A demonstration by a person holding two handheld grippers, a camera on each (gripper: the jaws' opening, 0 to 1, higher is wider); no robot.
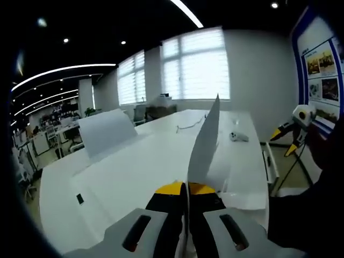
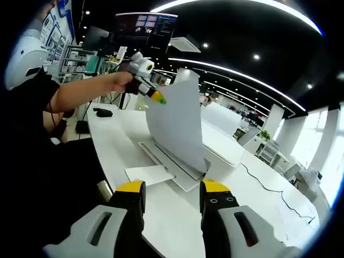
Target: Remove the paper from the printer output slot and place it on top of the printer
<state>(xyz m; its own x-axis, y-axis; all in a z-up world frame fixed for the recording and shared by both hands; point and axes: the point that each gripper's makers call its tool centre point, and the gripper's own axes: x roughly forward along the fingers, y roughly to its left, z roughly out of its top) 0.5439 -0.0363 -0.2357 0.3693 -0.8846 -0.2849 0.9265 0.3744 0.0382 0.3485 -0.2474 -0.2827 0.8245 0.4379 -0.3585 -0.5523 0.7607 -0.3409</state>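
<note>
One sheet is all there is to handle, and in the left gripper view the left claw (image 1: 186, 188) is pinched on the lower edge of the paper (image 1: 207, 145), which stands edge-on, rising to a point above the white printer (image 1: 134, 166). It looks light, thin and limp, so I judge it will bend and flutter if swung fast; a grip near an edge, as here, should do, though a hard pinch may crease it. The printer's raised tray (image 1: 106, 130) stands to the left, and the right claw (image 1: 287, 141) shows at the far right. In the right gripper view the sheet (image 2: 174, 126) is broadside, held upright by its top corner in the other claw (image 2: 156, 97), long axis roughly vertical, lower edge down by the output slot (image 2: 172, 164) above the tabletop (image 2: 113, 140). The right claw (image 2: 167, 189) stands wide with nothing between its jaws.
</note>
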